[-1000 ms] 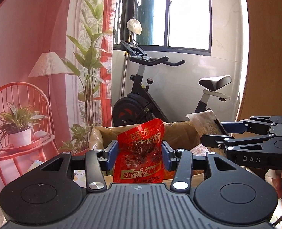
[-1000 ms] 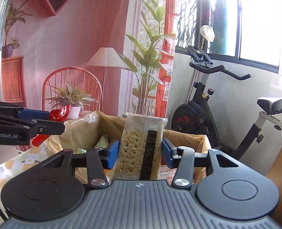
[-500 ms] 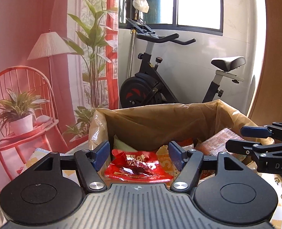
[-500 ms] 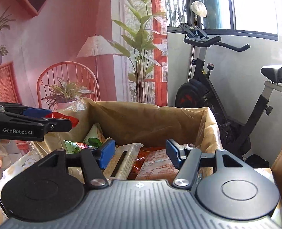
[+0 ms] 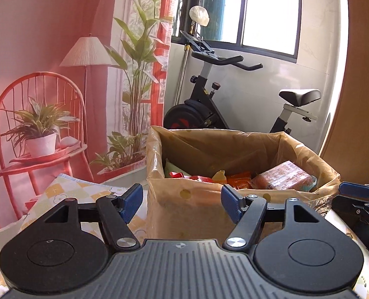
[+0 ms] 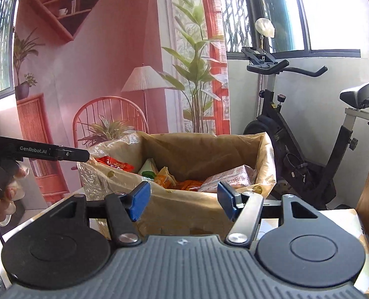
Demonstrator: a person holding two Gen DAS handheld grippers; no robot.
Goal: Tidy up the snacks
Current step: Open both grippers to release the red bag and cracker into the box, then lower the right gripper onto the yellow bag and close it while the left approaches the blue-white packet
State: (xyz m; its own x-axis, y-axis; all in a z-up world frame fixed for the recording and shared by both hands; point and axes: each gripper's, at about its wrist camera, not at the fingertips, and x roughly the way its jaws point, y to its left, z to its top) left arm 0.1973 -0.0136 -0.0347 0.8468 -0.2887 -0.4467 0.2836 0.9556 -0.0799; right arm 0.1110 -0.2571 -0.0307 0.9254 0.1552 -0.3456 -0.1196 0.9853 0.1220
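Brown paper lines the box (image 5: 191, 206) at the centre of both views, and the snacks lie inside it — a pink-red packet (image 5: 283, 175) at the right, orange packets (image 6: 186, 184) in the middle, a red pouch (image 6: 114, 163) at the left rim. My left gripper (image 5: 182, 201) is spread wide and holds nothing, low in the frame in front of the box. My right gripper (image 6: 183, 200) is likewise wide and bare. An exercise bike (image 6: 309, 149) stands behind, at the right.
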